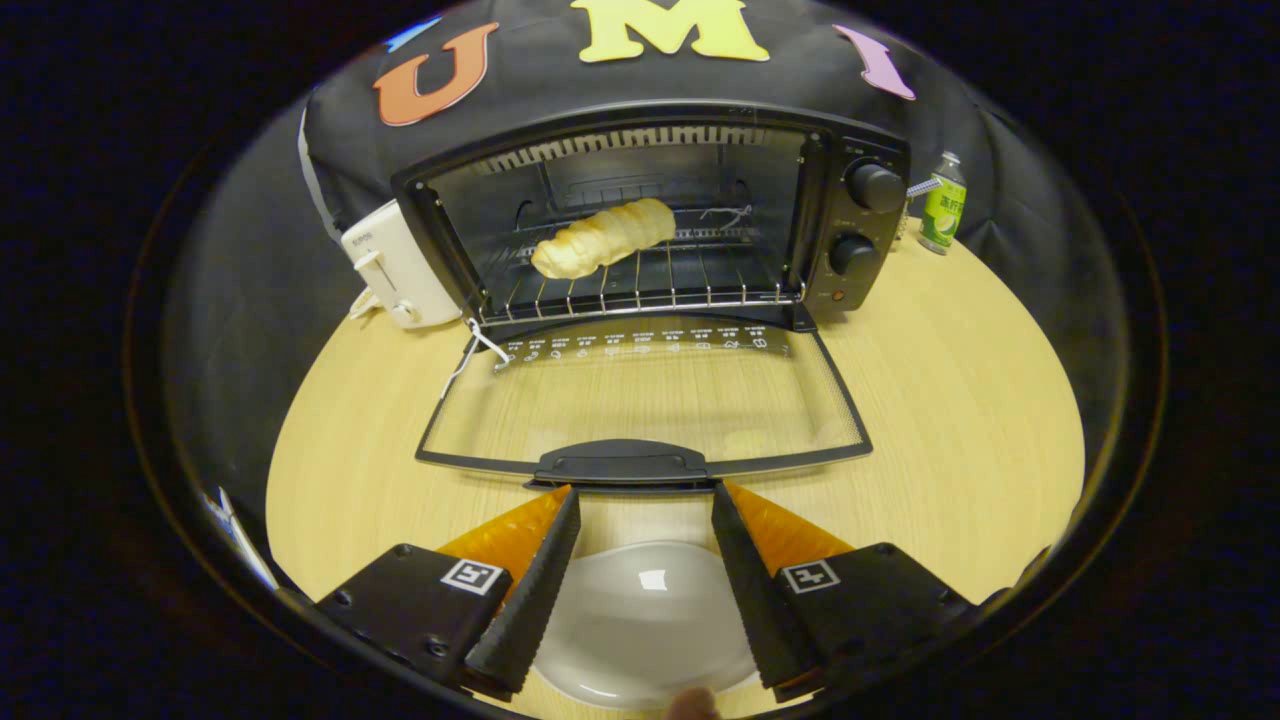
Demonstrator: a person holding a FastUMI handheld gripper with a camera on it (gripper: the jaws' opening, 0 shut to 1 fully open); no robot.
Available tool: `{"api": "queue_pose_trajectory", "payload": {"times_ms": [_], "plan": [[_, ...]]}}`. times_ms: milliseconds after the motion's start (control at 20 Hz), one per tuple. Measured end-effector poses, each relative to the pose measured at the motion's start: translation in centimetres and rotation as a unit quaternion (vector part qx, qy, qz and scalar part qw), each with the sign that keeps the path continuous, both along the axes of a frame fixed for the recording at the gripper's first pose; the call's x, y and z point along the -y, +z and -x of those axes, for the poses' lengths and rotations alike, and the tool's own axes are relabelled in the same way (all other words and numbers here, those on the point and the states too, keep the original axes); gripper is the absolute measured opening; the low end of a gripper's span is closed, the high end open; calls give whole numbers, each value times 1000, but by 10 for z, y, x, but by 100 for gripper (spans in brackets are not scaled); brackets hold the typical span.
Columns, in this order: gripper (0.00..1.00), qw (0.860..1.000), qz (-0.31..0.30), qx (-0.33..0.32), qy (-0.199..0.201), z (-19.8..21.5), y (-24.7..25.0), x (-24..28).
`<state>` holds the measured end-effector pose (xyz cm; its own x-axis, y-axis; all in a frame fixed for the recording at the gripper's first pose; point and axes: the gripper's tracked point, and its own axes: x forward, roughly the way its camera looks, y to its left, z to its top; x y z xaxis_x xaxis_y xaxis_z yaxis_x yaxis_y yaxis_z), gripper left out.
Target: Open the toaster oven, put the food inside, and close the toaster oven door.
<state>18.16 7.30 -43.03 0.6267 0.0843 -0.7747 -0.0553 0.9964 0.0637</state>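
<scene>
1. Black cloth hangs behind a round, light wooden table (950,400) that carries everything in view.
2. At the far side of the table stands a black toaster oven (650,215), its glass door (640,400) folded fully down and lying flat toward the gripper, handle (622,464) at the near edge.
3. Inside, a golden bread roll (603,238) lies slantwise on the wire rack (640,285), toward the left half of the cavity.
4. Two round knobs (865,215) sit one above the other on the oven's right panel.
5. Just left of the oven is a white toaster (398,265); well to the right, near the cloth, stands a small green bottle (943,203).
6. The gripper (645,495) is released, fingers spread apart and holding nothing, their tips just short of the door handle.
7. Between and beneath the fingers sits a white dish (640,620) with nothing on it.
</scene>
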Motion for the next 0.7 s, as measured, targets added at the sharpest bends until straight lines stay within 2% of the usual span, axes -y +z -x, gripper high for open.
{"api": "queue_pose_trajectory", "payload": {"times_ms": [300,700], "plan": [[86,999,32,13,19,-1,4,1],[86,999,30,28,-2,-2,25,-1]]}}
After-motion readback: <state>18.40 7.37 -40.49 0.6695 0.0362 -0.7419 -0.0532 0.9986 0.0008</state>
